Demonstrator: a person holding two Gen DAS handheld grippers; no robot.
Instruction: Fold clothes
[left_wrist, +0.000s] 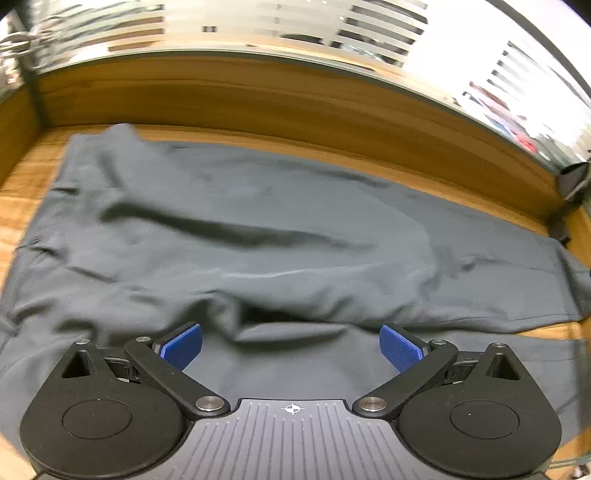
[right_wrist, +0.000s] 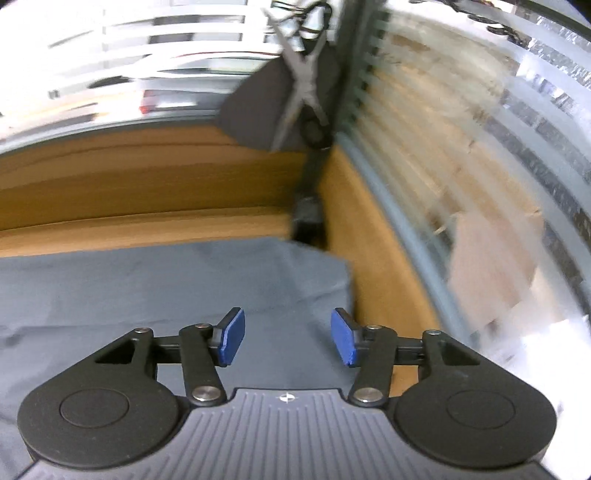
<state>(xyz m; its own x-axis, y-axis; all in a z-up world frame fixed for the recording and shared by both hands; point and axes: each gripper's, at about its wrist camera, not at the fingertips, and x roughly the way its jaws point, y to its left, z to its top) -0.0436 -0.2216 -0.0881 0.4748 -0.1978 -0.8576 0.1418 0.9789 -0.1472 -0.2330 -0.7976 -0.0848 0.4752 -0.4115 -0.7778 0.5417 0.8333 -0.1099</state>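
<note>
A dark grey garment (left_wrist: 258, 236) lies spread across a wooden table (left_wrist: 33, 177), wrinkled, with a long ridge running through its middle. The left gripper (left_wrist: 290, 347) hangs low over its near part, jaws wide apart, the blue pads (left_wrist: 183, 345) clear of the cloth and gripping nothing. A fold of fabric rises just ahead of the gap between them.

In the left view the garment's far edge stops short of a raised wooden back wall (left_wrist: 258, 96), leaving a narrow strip of bare wood. On the left the cloth ends near the table's side, with some wood showing; on the right a thin strip of table shows under the garment's tapering end.

The right gripper (right_wrist: 287, 341) is also parted and empty, over the garment's (right_wrist: 166, 288) right end. This view shows what the left one barely reaches — the cloth's right edge, a fairly straight line with a corner at the far side, and beside it a band of bare table (right_wrist: 380, 280) running to a glass partition (right_wrist: 480, 166). A dark stand (right_wrist: 306, 206) rises from the far right corner, just beyond the cloth's corner. Both views are blurred, so fine detail of seams is unclear.
</note>
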